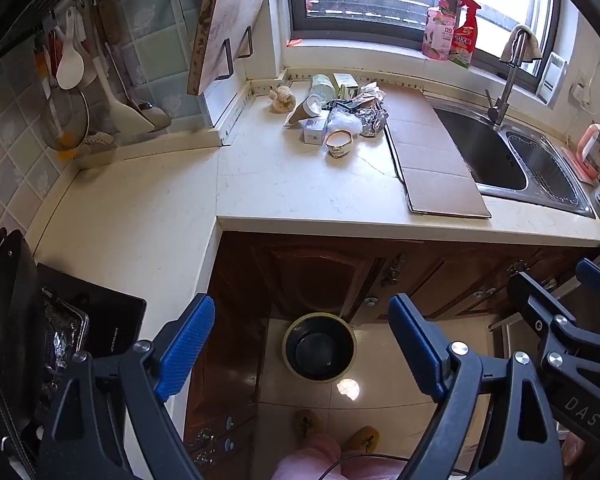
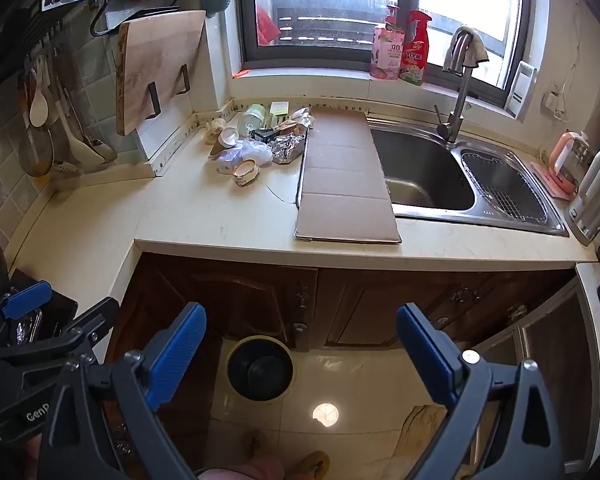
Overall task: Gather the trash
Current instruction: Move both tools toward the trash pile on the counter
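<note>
A pile of trash (image 1: 336, 120) lies at the back of the cream counter: paper cups, crumpled foil, a clear plastic bag, a small white box and cartons. The right wrist view shows the same pile (image 2: 256, 140). A flat cardboard sheet (image 1: 432, 152) lies beside it, reaching toward the sink. On the floor below the counter stands a round dark bin (image 1: 319, 346), lidless (image 2: 260, 368). My left gripper (image 1: 302, 344) hangs open over the bin, well short of the pile. My right gripper (image 2: 300, 356) is also open with nothing between its pads.
A steel sink (image 2: 420, 168) with a tap and a drain basket fills the right side. A wooden cutting board (image 2: 156, 68) leans against the wall, with utensils hanging to its left. A pan and a stove (image 1: 108, 320) sit at the near left. Brown cabinet doors (image 2: 340, 304) run below the counter. Slippered feet stand on the tile floor.
</note>
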The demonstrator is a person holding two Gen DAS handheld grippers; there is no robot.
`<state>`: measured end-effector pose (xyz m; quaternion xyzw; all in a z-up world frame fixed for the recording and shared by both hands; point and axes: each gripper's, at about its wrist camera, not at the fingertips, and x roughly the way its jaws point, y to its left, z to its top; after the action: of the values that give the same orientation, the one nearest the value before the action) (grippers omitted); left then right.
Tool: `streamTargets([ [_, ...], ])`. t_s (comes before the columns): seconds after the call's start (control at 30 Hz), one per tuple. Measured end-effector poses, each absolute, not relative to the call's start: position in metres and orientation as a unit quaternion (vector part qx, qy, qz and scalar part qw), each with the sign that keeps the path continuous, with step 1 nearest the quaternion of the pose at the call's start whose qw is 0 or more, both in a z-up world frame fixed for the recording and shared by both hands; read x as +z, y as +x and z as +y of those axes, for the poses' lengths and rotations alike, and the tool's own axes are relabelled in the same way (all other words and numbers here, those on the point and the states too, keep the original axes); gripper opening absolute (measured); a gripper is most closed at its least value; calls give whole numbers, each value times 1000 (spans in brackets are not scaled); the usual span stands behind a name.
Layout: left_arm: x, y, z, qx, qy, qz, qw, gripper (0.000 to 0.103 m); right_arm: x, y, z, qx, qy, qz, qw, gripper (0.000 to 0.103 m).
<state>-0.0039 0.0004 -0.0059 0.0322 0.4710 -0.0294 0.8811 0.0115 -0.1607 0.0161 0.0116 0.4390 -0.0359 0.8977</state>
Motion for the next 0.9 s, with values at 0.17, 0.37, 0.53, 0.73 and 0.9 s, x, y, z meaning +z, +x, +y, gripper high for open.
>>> streamTargets([
  [0.17, -5, -6, 0, -30, 32, 470, 881, 86, 12, 7, -159, -37, 14, 439, 897, 97],
  [0.37, -4, -7, 1, -28, 33, 471, 881, 85, 13, 8, -159, -34, 15, 440, 897, 97],
  [0.53, -4, -8, 3, -25, 32, 475, 879, 85, 13, 8, -158, -32, 15, 441, 897, 97],
  [0.73, -6, -5, 3, -25, 32, 477, 878, 85, 13, 10, -155, -31, 17, 444, 895, 97],
  [0.9, -6, -4, 4, -26, 33, 477, 878, 85, 12, 10, -156, -32, 17, 444, 895, 97],
])
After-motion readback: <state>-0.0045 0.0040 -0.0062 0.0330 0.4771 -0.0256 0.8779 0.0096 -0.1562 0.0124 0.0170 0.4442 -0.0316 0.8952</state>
